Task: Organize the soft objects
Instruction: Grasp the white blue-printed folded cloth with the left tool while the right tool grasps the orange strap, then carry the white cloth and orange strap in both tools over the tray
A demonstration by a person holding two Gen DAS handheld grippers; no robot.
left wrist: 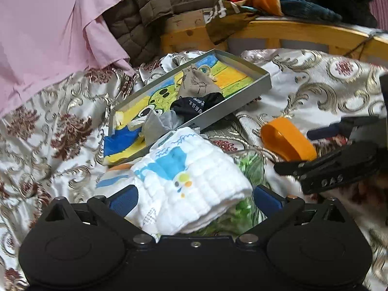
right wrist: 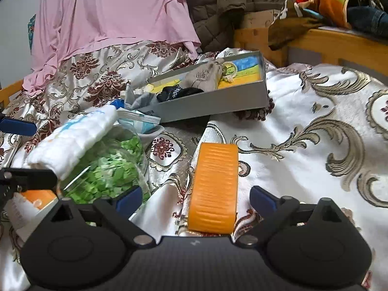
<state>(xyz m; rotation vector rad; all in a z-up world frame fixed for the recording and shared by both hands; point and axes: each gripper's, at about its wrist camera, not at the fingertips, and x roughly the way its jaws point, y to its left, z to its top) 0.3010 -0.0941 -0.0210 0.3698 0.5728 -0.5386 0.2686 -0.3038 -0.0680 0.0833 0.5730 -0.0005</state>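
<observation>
Two grippers are at work over the bed, each with its fingers spread wide and neither clamped on anything. The left gripper (left wrist: 195, 200) has the folded white muslin cloth (left wrist: 194, 181) lying between its blue pads (left wrist: 123, 202); the cloth fills most of the gap, and whether the pads touch it cannot be told, though no squeeze shows in the folds. That straddling stance suggests a pickup being lined up. The right gripper (right wrist: 195, 201) stands likewise wide, with the near end of the orange ribbed loop (right wrist: 213, 186) between its fingers, clear space on both sides, nothing held.

The cloth rests partly on a clear bag of green pieces (right wrist: 109, 169), which explains its tilt (the bag props one edge up). Just beyond it lies a shallow grey box (left wrist: 264, 82) with a bright cartoon lining, already holding a beige drawstring pouch (left wrist: 196, 82), a black folded item (left wrist: 194, 105) and a grey fabric piece (left wrist: 157, 123), so it appears to serve as the collecting place. The box sits askew on the rumpled patterned bedspread (right wrist: 303, 145), one end raised by the folds beneath. Cloth and loop both remain outside it, near its lower end.
</observation>
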